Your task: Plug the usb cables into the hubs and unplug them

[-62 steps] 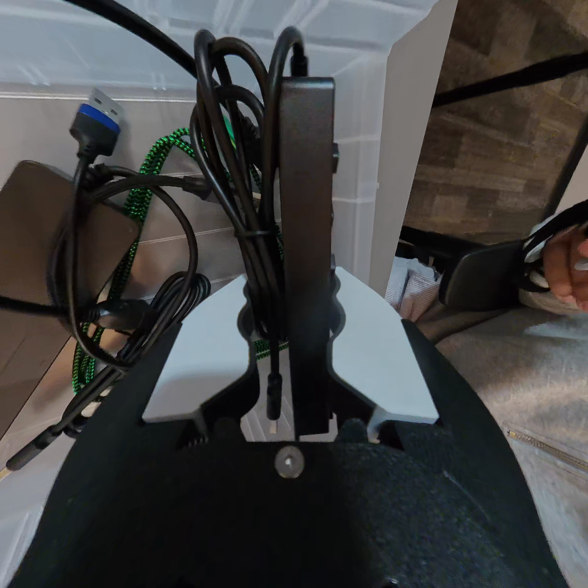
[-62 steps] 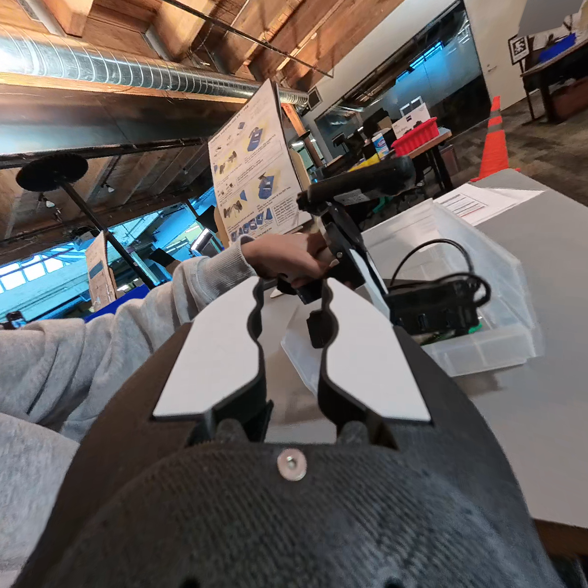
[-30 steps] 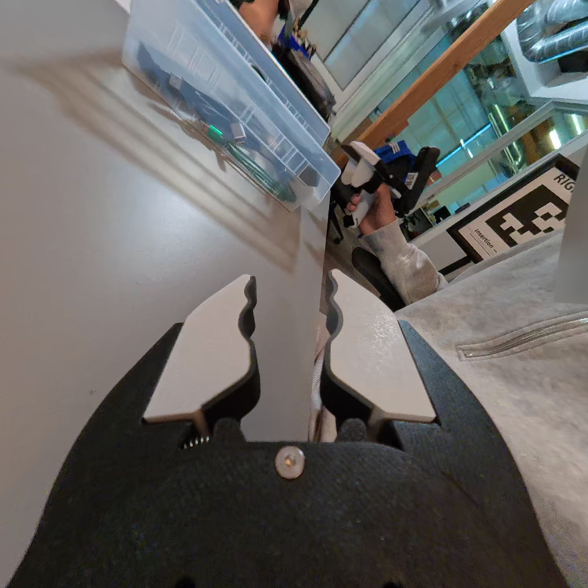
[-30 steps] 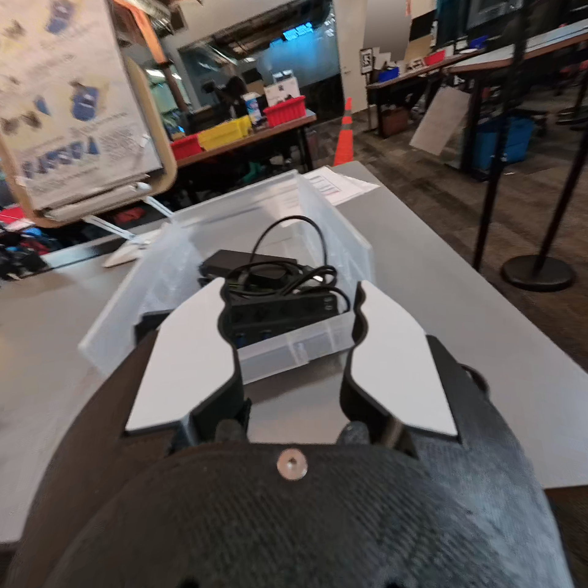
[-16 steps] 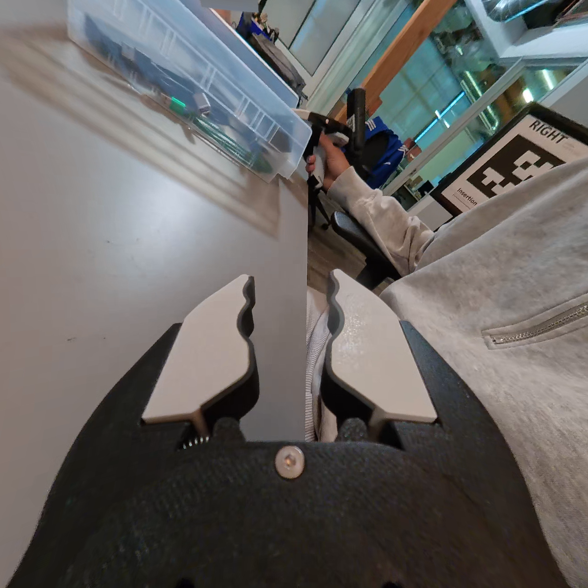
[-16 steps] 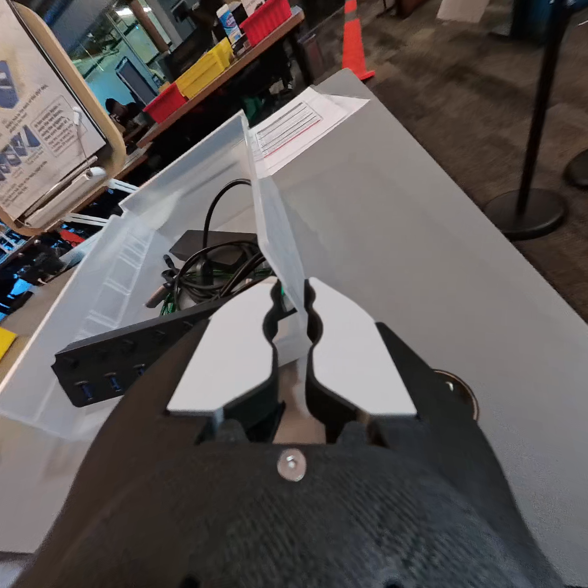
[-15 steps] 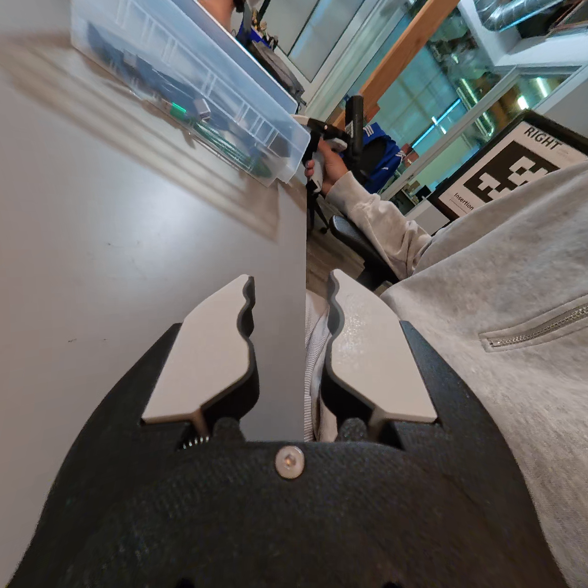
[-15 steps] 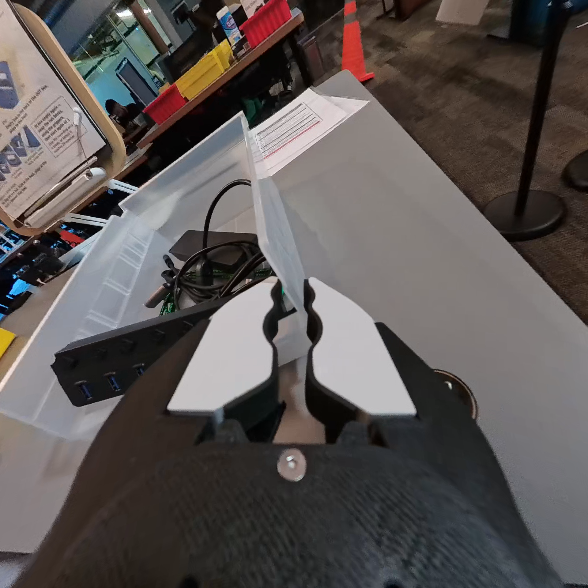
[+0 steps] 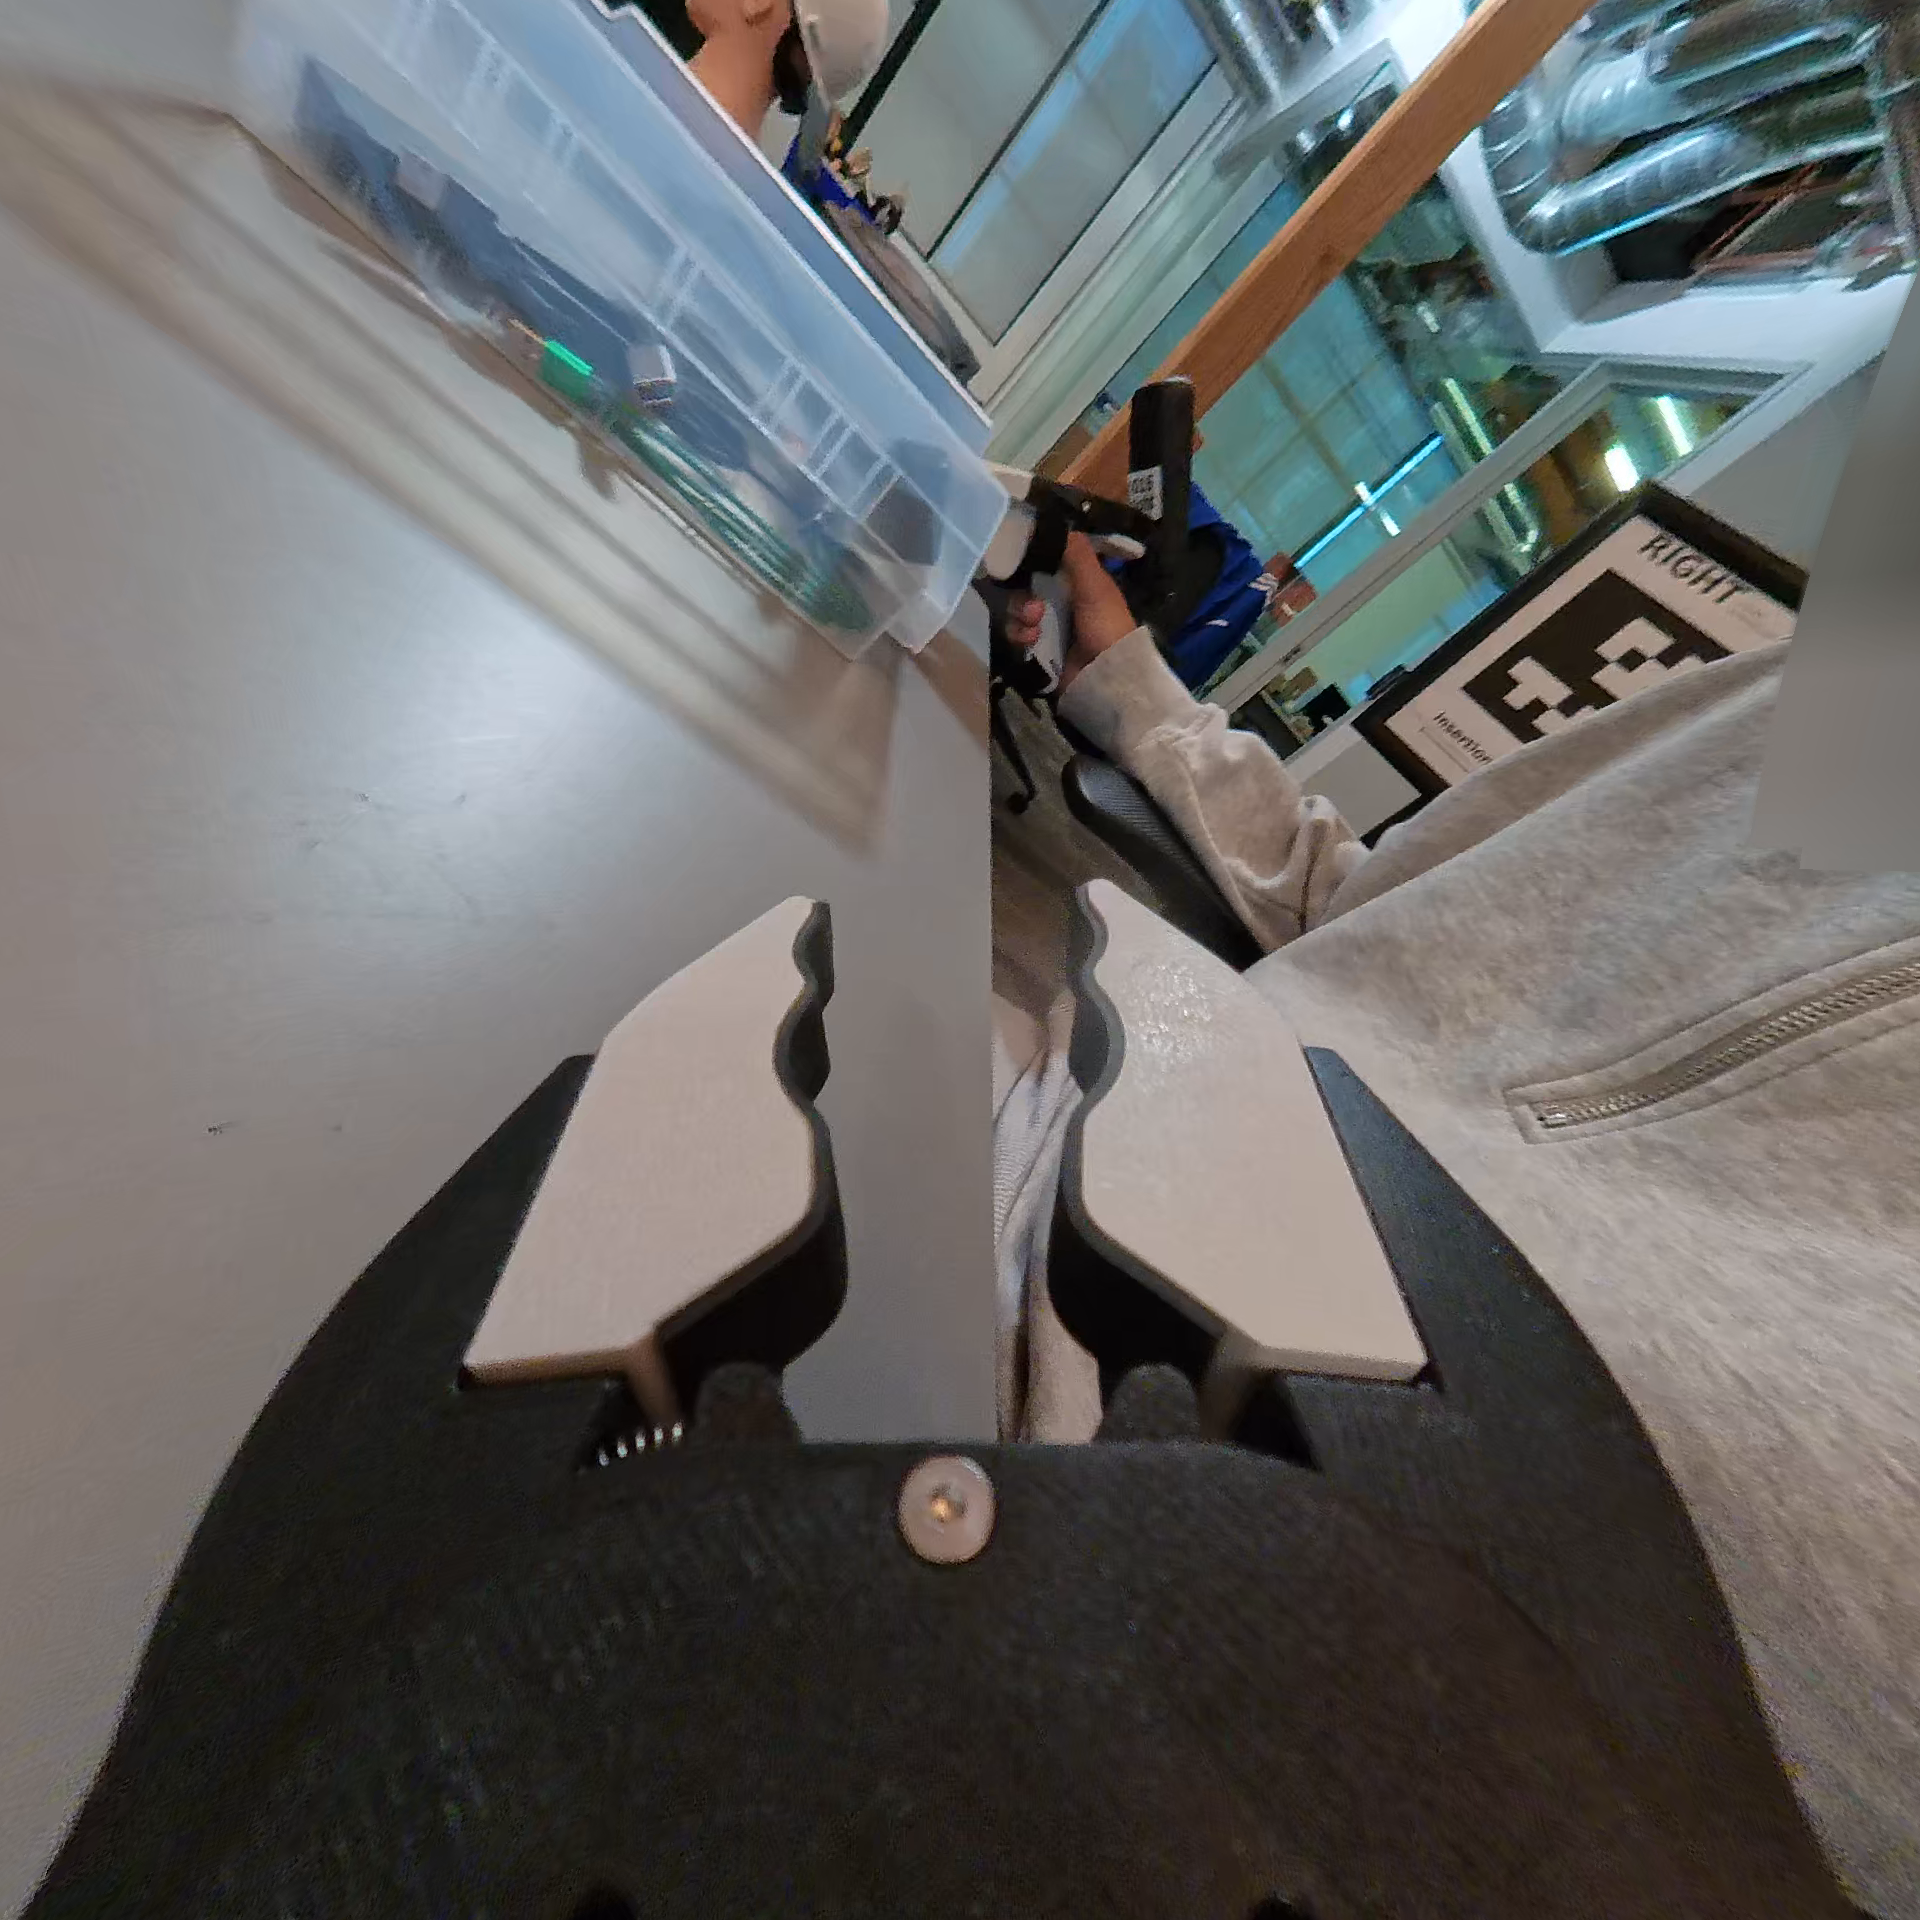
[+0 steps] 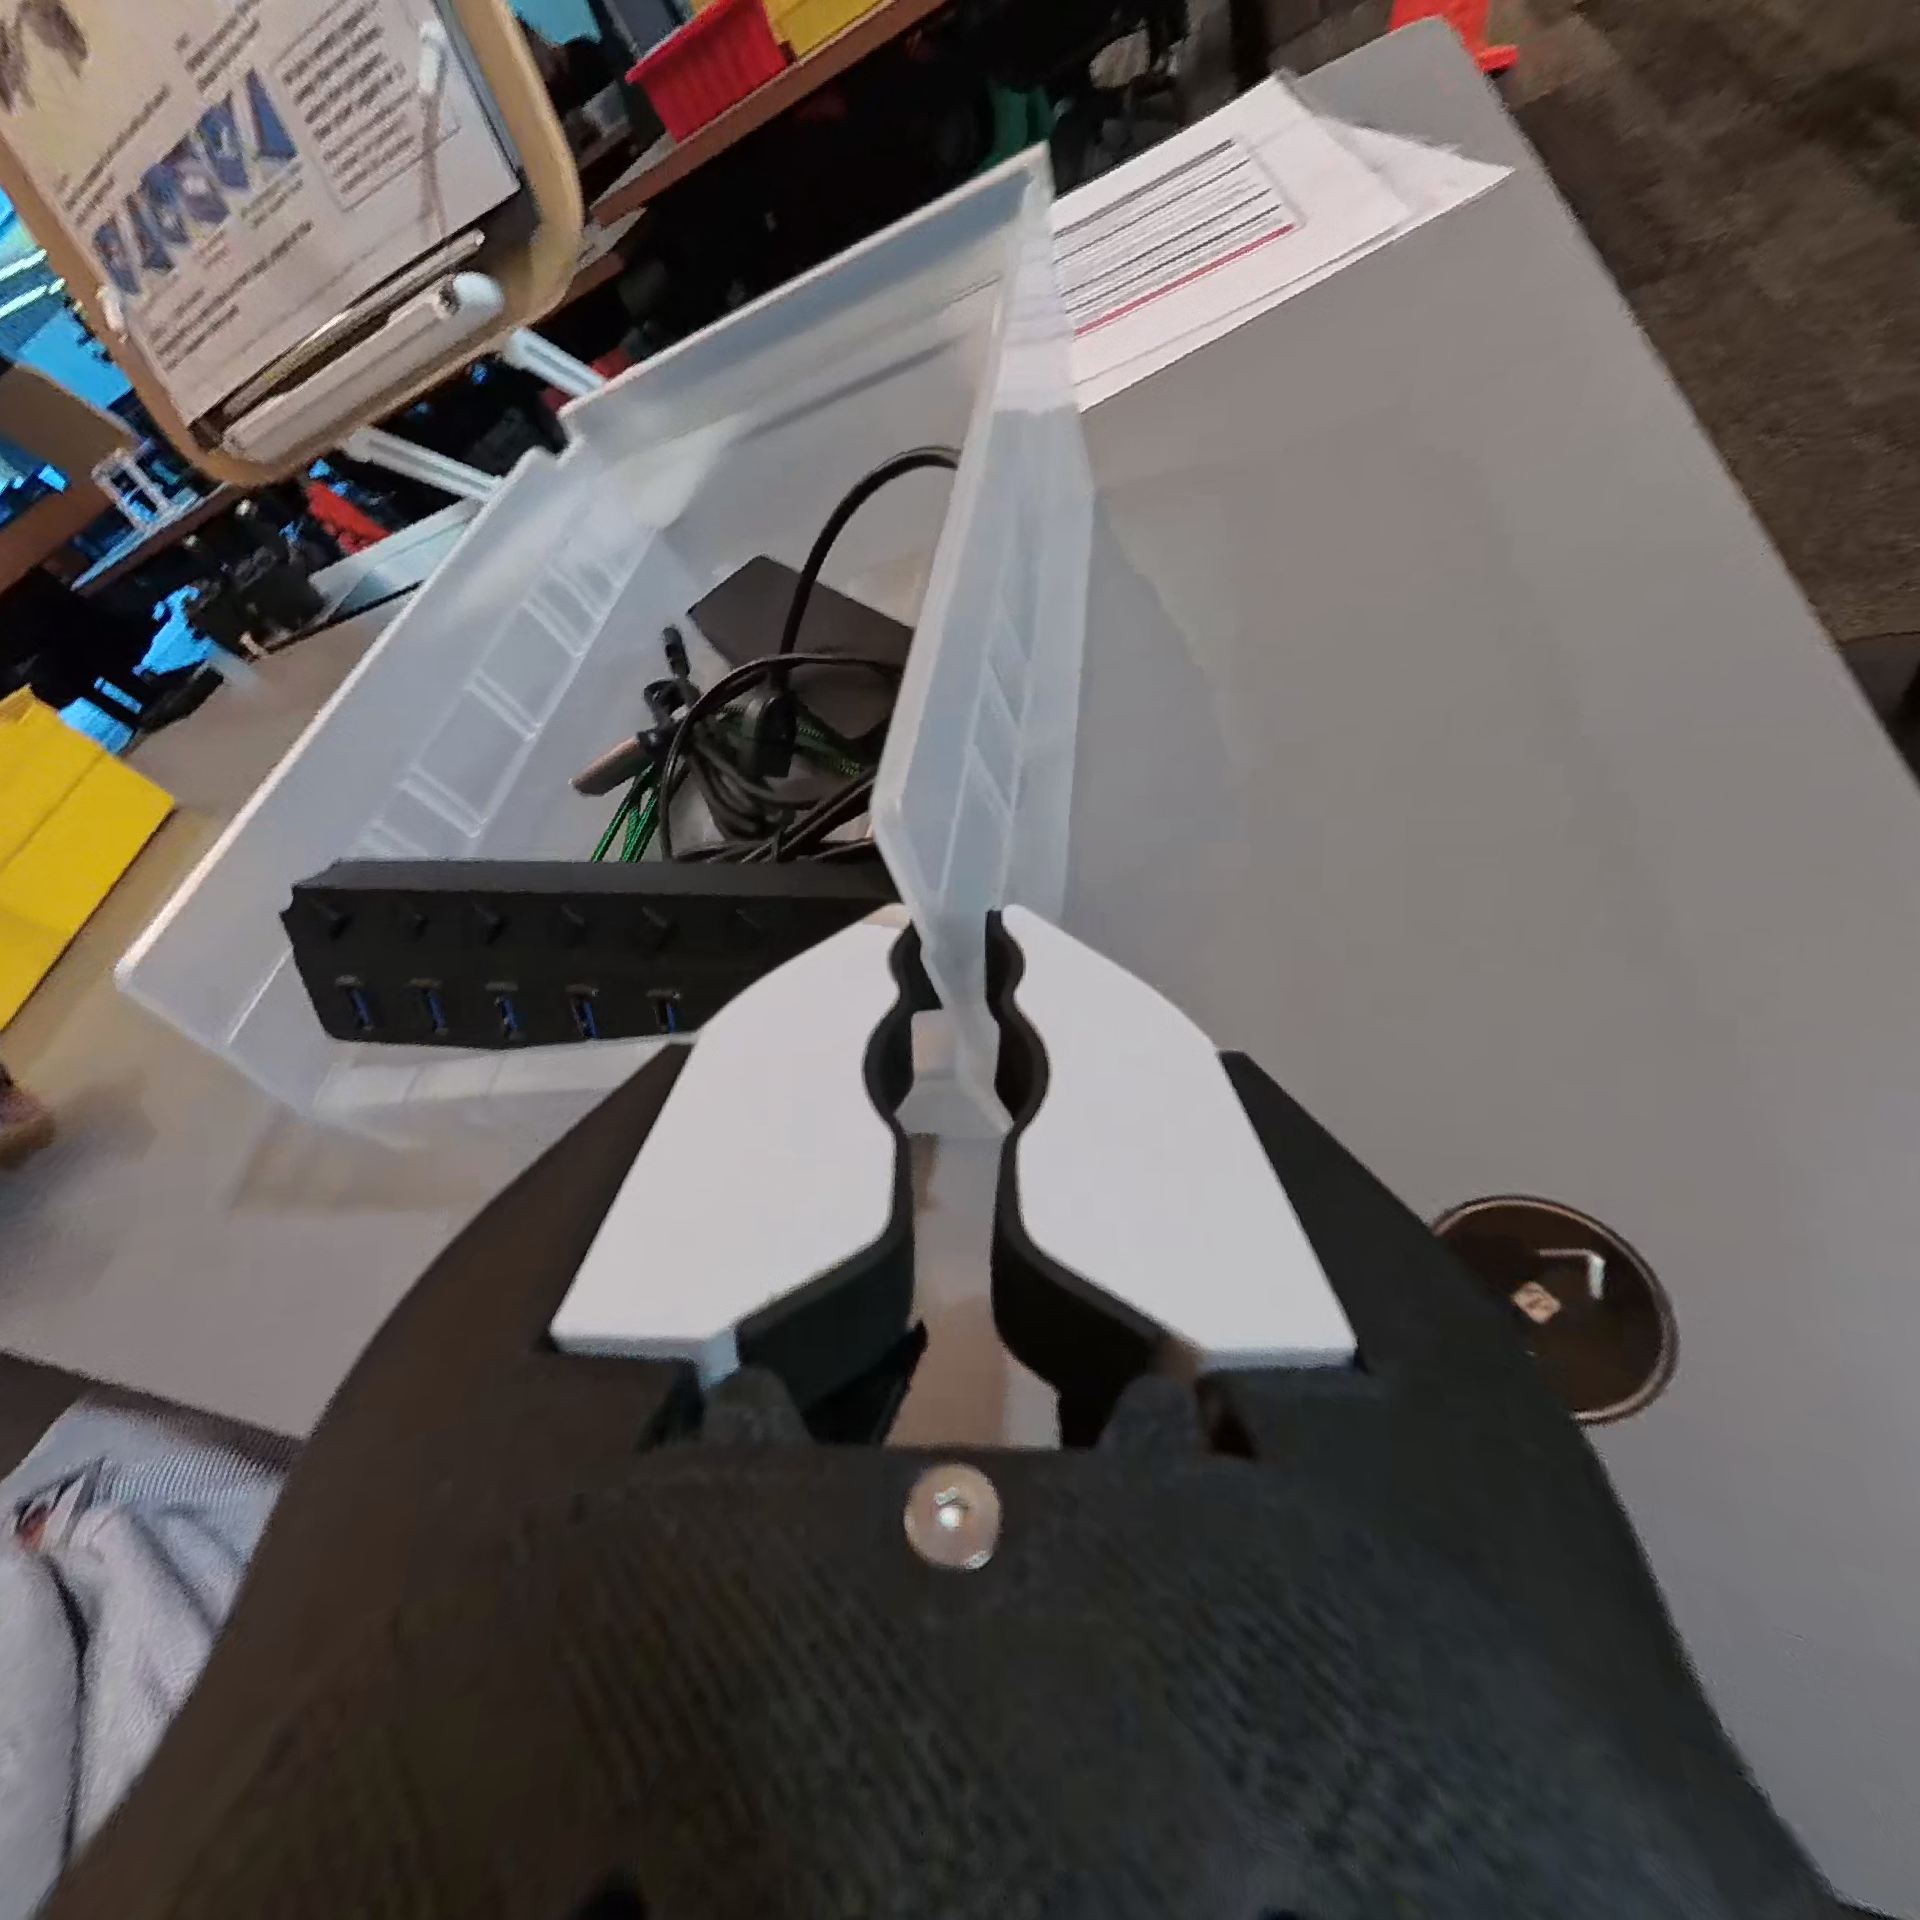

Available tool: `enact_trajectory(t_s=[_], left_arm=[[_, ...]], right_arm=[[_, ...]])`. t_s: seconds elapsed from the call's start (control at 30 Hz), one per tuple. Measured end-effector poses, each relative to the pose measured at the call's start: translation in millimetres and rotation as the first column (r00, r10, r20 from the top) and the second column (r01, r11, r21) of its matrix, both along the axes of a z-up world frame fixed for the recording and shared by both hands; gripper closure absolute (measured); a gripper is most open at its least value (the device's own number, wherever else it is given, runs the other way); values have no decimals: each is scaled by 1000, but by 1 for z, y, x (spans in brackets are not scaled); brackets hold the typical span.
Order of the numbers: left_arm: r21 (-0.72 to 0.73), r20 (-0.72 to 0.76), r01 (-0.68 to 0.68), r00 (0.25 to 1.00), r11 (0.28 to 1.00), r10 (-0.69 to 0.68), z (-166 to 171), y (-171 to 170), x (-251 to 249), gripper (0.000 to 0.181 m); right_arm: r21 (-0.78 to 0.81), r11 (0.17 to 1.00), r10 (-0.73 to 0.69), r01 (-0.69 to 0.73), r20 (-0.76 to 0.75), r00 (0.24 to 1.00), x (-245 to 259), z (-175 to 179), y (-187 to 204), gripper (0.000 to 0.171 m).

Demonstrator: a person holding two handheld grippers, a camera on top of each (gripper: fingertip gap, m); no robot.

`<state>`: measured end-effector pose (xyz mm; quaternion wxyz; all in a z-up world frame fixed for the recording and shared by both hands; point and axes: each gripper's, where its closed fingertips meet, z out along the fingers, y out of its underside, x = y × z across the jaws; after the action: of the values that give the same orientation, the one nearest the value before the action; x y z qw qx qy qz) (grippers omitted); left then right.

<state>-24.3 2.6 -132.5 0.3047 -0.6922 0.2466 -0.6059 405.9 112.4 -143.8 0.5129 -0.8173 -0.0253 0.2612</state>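
**USB hub in clear bin; right gripper clamped on bin corner**

USB hub [image 10: 540,961]: long black bar lying inside the clear plastic bin [image 10: 499,665], along its near wall. One face carries a row of blue-tongued ports, the face above it a row of small black buttons. Its right end is hidden behind the bin's side wall.

Right gripper [image 10: 951,971]: jaws nearly together, pinching the bin's near right corner where the thin translucent side wall meets the front. The wall runs away from the fingertips, edge-on to the camera.

Behind the hub, in the bin's middle: a tangle of black cables [image 10: 748,727] with a green braided cable [image 10: 634,816] among them; one metal plug end points left. Farther back, a flat black box [image 10: 800,623] with a black lead arcing up from it.

The bin sits on a grey table [image 10: 1403,727]. A round dark grommet [image 10: 1558,1309] is set into the table just right of the gripper. A printed paper sheet [image 10: 1247,197] lies at the far end.

Left gripper [image 9: 951,956]: jaws apart, holding nothing, straddling the table edge [image 9: 982,935], well apart from the bin [image 9: 727,343]. The view is rolled sideways. The person's grey sweatshirt [image 9: 1558,1195] fills the right. Beyond, the right gripper [image 9: 1039,535] meets the bin corner.
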Motion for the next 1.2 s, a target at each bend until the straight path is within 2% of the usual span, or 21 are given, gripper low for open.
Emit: enact_trajectory(t_s=[0.23, 0.3, 0.43, 0.57, 0.7, 0.83, 1.2], left_arm=[[-40, 88, 34, 996, 999, -30, 6, -1, 1, 135], [-46, 93, 35, 995, 998, -31, 6, 0, 0, 135], [-56, 105, 30, 994, 998, -24, 7, 1, -1, 135], [-82, 114, 22, 993, 996, -12, 6, 4, -2, 134], [-96, 131, 12, 991, 995, 1, 7, 6, -4, 134], [-111, 149, 8, 989, 994, 9, 8, 8, -5, 133], [-134, 179, 9, 984, 991, 15, 10, 10, -7, 132]], right_arm=[[-4, 966, 259, -259, 34, 965, -50, 1, -15, 154], [10, 956, 292, -293, 56, 955, -59, 2, -16, 153], [111, 959, 256, -263, 71, 964, -58, 14, -9, 151], [183, 963, 202, -199, 0, 979, -50, 24, -3, 135], [126, 963, 253, -237, -131, 959, -57, 14, -3, 114], [115, 949, 310, -293, -182, 933, -66, 13, -6, 121], [68, 944, 329, -322, -193, 924, -69, 5, -9, 122]])
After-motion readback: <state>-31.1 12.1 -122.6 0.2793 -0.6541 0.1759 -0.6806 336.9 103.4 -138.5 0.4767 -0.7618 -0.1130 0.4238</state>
